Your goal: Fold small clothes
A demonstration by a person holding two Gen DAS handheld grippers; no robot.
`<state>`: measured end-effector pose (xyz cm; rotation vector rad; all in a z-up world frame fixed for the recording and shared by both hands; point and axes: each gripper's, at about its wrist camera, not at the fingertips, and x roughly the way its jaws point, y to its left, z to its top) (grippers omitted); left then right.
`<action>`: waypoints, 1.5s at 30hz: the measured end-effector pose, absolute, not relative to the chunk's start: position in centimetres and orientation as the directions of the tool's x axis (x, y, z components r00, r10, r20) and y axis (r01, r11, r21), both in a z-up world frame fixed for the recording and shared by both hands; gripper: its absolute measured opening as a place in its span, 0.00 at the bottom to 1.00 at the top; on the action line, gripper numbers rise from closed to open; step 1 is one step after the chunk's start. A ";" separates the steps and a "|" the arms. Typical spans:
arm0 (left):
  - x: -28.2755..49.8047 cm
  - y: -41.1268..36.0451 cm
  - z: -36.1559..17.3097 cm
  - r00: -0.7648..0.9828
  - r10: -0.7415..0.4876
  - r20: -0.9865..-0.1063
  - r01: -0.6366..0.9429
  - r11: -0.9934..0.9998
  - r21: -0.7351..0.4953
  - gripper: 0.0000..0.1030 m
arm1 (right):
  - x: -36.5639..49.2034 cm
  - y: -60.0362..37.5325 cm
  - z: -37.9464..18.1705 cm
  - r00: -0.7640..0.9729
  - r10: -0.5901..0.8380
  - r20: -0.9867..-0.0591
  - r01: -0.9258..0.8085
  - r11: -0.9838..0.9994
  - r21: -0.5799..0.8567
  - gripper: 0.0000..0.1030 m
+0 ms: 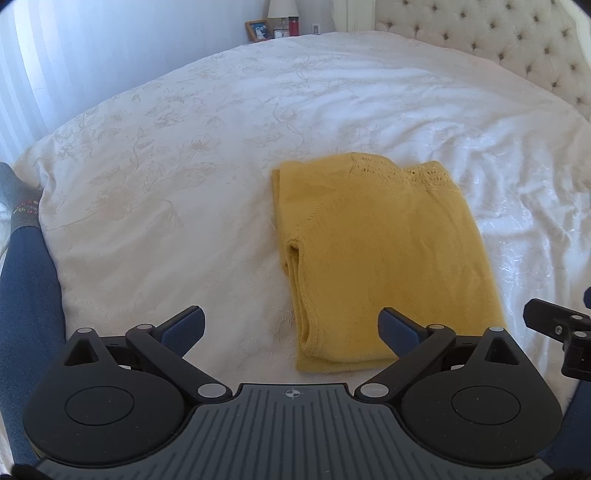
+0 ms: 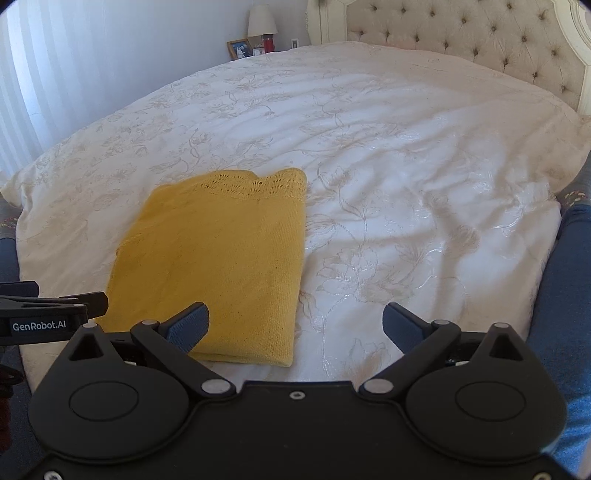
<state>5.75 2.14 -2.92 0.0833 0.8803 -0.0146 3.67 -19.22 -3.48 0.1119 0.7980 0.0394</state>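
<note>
A yellow knit sweater point(image 1: 384, 254) lies folded into a neat rectangle on the white bedspread point(image 1: 184, 166); its lace-pattern edge points toward the headboard. In the left wrist view my left gripper point(image 1: 291, 325) is open just short of the sweater's near left corner, nothing between its fingers. In the right wrist view the same sweater point(image 2: 221, 258) lies left of centre. My right gripper point(image 2: 295, 325) is open above the near edge, with its left finger point(image 2: 188, 326) over the sweater's near right part. Each gripper shows at the side of the other's view.
A tufted cream headboard point(image 2: 480, 40) stands at the far right. A nightstand at the back holds a lamp point(image 2: 261, 22), a picture frame point(image 2: 239, 48) and a red cup point(image 2: 268, 42). The person's blue-clad legs point(image 2: 565, 295) flank the bed's near edge. Curtains hang at left.
</note>
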 end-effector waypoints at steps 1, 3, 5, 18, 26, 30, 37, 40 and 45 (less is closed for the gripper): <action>5.7 2.2 -3.0 0.634 0.018 -0.773 0.048 0.997 0.063 0.98 | 3.6 -19.1 -3.6 0.695 0.082 -0.714 0.004 0.993 0.118 0.96; 5.6 2.0 -3.1 0.631 0.014 -0.776 0.051 0.997 0.060 0.98 | 3.5 -19.1 -3.7 0.691 0.097 -0.717 -0.003 0.991 0.132 0.96; 5.6 2.0 -3.2 0.628 0.009 -0.778 0.055 0.997 0.056 0.98 | 3.5 -19.1 -3.8 0.686 0.109 -0.720 -0.005 0.989 0.146 0.96; 5.7 2.2 -3.3 0.611 -0.012 -0.792 0.062 0.998 0.033 0.98 | 3.7 -19.1 -4.1 0.674 0.134 -0.727 0.002 0.983 0.184 0.96; 5.8 2.2 -3.4 0.607 -0.025 -0.795 0.073 0.997 0.025 0.98 | 3.8 -18.8 -4.3 0.668 0.144 -0.730 -0.006 0.982 0.188 0.96; 5.8 2.2 -3.5 0.603 -0.029 -0.797 0.078 0.997 0.022 0.98 | 4.0 -18.8 -4.3 0.666 0.148 -0.731 -0.006 0.981 0.193 0.96; 6.0 2.2 -3.5 0.600 -0.033 -0.799 0.080 0.997 0.018 0.98 | 4.0 -18.8 -4.4 0.661 0.151 -0.735 -0.005 0.980 0.198 0.96; 5.9 2.1 -3.5 0.600 -0.034 -0.799 0.081 0.997 0.019 0.98 | 4.0 -18.8 -4.4 0.660 0.152 -0.736 -0.004 0.980 0.200 0.96; 5.9 2.0 -3.6 0.598 -0.035 -0.801 0.082 0.996 0.018 0.98 | 4.0 -18.7 -4.4 0.659 0.155 -0.736 -0.004 0.979 0.203 0.96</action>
